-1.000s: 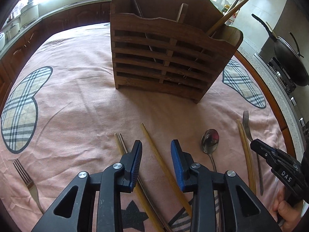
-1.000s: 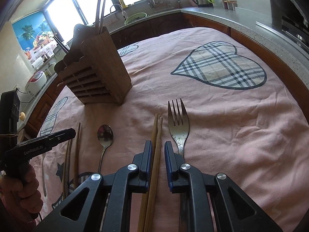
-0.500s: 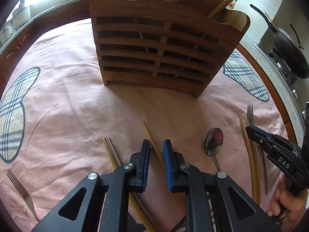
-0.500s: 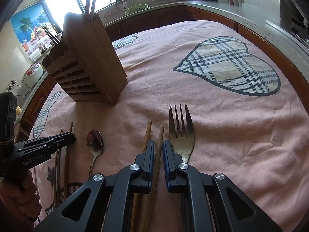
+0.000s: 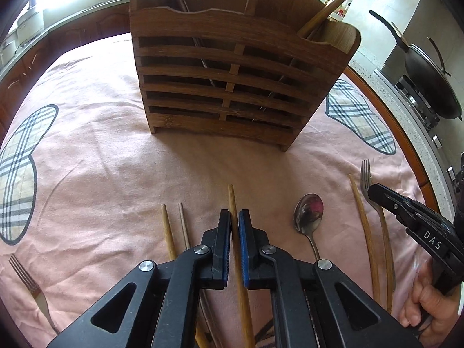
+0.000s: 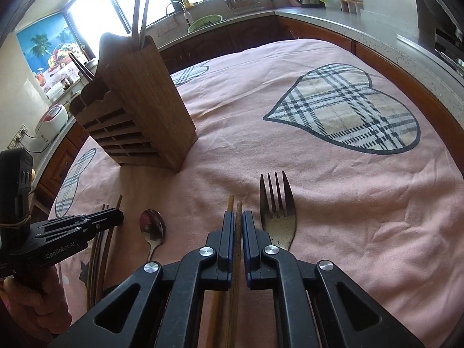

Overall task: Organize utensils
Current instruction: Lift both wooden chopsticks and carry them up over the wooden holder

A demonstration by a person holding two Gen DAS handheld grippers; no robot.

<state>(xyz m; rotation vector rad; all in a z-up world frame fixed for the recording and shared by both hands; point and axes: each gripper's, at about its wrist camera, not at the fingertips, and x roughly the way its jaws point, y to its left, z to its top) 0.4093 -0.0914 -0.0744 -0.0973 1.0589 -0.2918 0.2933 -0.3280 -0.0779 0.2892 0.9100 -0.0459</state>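
A slatted wooden utensil holder [image 5: 232,72] stands on the pink cloth with chopsticks and metal handles in it. My left gripper [image 5: 234,214] points down at the cloth in front of it, its jaws closing tight on a single wooden chopstick [image 5: 232,197] that lies on the cloth. My right gripper [image 6: 238,214] is likewise closing, pinched on one chopstick [image 6: 239,207] of a pair; the other chopstick [image 6: 230,201] lies just outside its left finger. A fork [image 6: 277,211] lies to the right of the right gripper, a spoon [image 6: 152,226] to its left.
Two more chopsticks [image 5: 174,232] lie left of my left gripper, and a fork [image 5: 26,278] sits at the far left. The spoon [image 5: 308,211] lies between the grippers. A wok [image 5: 429,87] and kitchen counters [image 6: 333,20] ring the table.
Both pairs of jaws have narrowed: the left from wide open around the single chopstick to pinched on it, the right from a small gap to tight on its chopstick.
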